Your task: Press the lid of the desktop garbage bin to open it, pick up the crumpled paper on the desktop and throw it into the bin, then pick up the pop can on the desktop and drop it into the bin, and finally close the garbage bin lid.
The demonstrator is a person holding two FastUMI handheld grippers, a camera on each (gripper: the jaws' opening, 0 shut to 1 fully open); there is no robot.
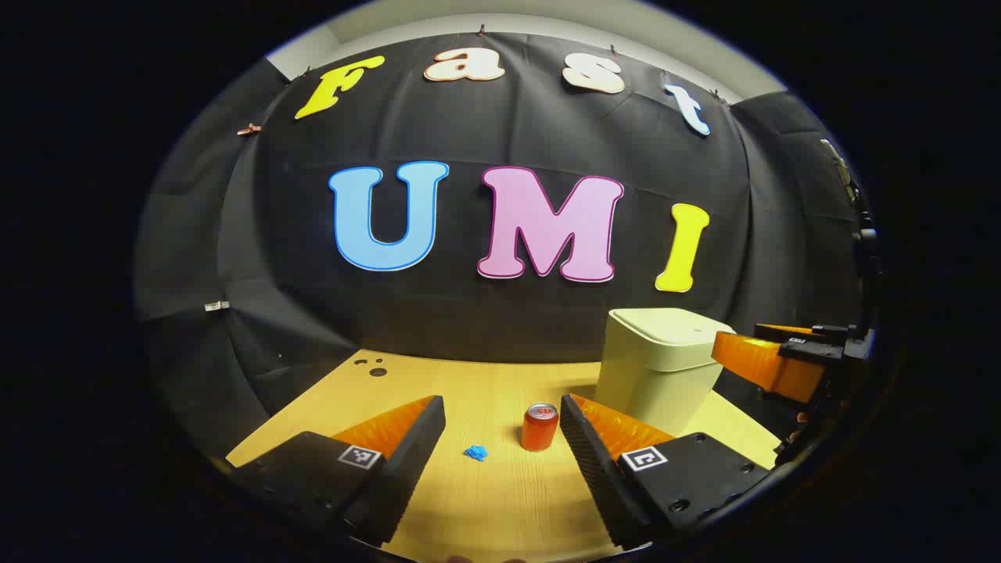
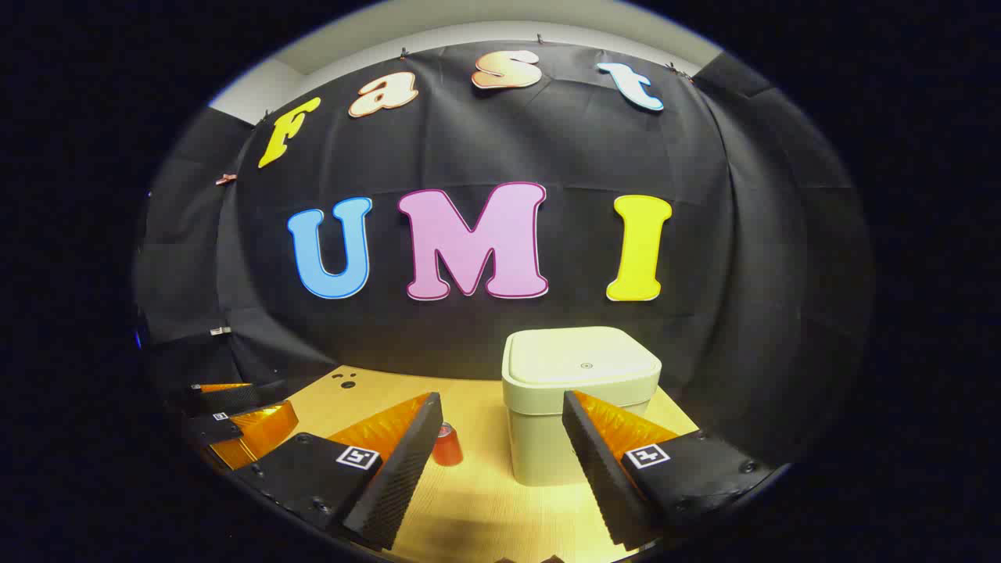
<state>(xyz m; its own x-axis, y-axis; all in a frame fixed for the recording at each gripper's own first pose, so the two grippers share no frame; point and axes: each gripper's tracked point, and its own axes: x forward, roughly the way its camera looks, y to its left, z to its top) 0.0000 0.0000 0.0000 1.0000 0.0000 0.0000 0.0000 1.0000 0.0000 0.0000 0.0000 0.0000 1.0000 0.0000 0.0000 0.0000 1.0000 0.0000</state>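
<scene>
Black cloth backs a pale wooden desktop (image 1: pixel 500 500). Left gripper (image 1: pixel 500 430) hovers above it, jaws spread wide and empty; between the fingers lie the crumpled paper (image 1: pixel 475 452), a small blue wad, and just right of it the upright red pop can (image 1: pixel 539 427), its print too small to read. Right gripper (image 2: pixel 500 426), likewise released and holding nothing, faces the cream garbage bin (image 2: pixel 580 391), lid shut, with the can left of the bin. Square black-and-white markers sit on the fingers.

Wood-grain table (image 1: pixel 500 500), glossy can (image 1: pixel 539 427)
</scene>
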